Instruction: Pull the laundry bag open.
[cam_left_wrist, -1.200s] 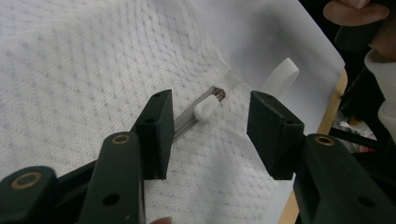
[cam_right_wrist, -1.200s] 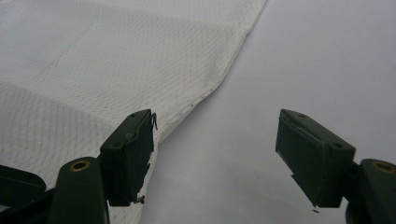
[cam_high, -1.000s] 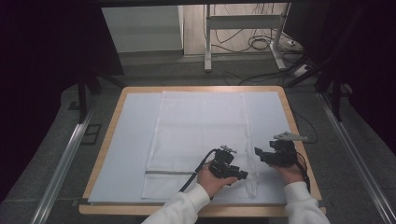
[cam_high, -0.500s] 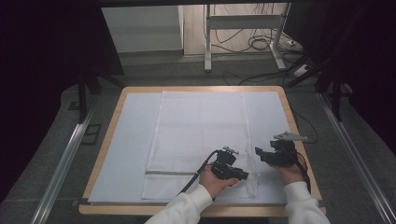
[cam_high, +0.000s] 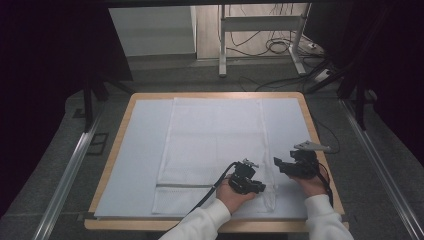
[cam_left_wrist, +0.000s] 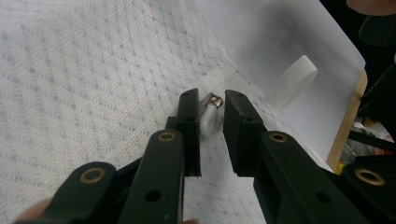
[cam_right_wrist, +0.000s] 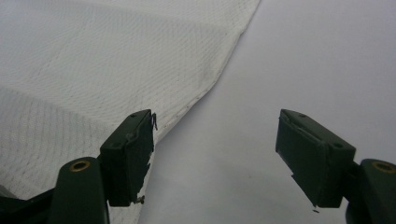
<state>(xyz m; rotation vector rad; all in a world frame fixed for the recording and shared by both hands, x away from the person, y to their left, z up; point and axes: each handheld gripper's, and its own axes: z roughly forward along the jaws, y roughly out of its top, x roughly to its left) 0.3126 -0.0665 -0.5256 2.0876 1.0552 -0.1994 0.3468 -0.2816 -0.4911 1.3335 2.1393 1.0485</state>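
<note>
A: Near the mesh bag's (cam_high: 215, 150) front right corner, left gripper (cam_left_wrist: 211, 109) jaws have just been closing around the zipper pull (cam_left_wrist: 209, 113).
B: Clamped?
A: Probably not yet, small gap. Right gripper (cam_right_wrist: 215, 140) wide apart, empty.

White mesh bag (cam_high: 215, 150) (zipper pull (cam_left_wrist: 208, 116)) flat

Setting: lab or test bay, not a home. A wooden-rimmed table (cam_high: 320, 145) under a pale sheet stands on grey carpet. Black curtains (cam_high: 45, 75) hang left and right of the table. Beyond its far edge: metal frame legs (cam_high: 222, 45) and loose floor cables (cam_high: 280, 47). Metal rails (cam_high: 65, 175) flank the table.
</note>
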